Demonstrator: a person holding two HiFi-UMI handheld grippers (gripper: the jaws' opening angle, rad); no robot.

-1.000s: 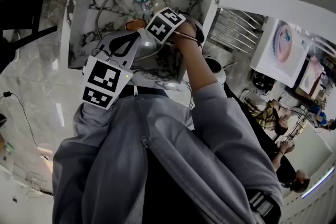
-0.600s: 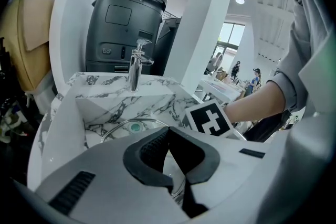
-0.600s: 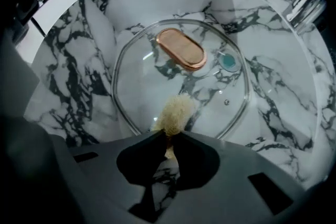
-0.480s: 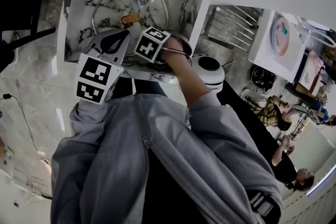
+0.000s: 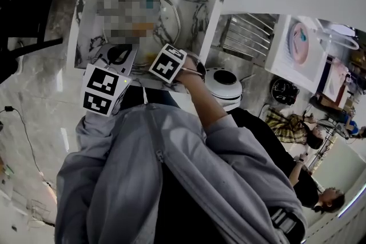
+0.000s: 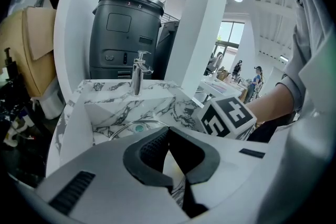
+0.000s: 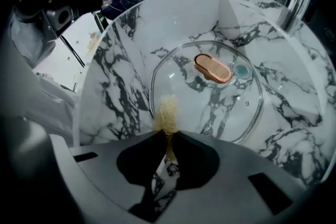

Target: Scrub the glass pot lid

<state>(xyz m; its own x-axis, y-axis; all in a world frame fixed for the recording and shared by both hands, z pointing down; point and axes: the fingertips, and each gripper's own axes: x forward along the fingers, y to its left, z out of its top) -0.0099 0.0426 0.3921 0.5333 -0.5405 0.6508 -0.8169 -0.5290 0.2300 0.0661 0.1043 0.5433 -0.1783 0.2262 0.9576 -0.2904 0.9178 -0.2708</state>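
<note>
Jaws of your right gripper (image 7: 168,134) are nearly shut and pinch a small tan scrubber (image 7: 167,112) by its thin bottom edge, so the fluffy top sticks out. Your left gripper (image 6: 169,131) is closed tight with nothing in it, near the front of the marble sink (image 7: 113,68). Past the scrubber, the glass pot lid (image 7: 210,107) lies in the sink with its copper handle (image 7: 212,68) up, and nothing holds it. If you push hard, the scrubber may slip out of that small pinch. The loose lid may also slide and bump the sink wall. Farther back stands the tap (image 6: 138,73). From your head, a blurry patch covers most of the sink. The right gripper hides the lid's near edge, and you can't tell if the scrubber touches the glass.
</note>
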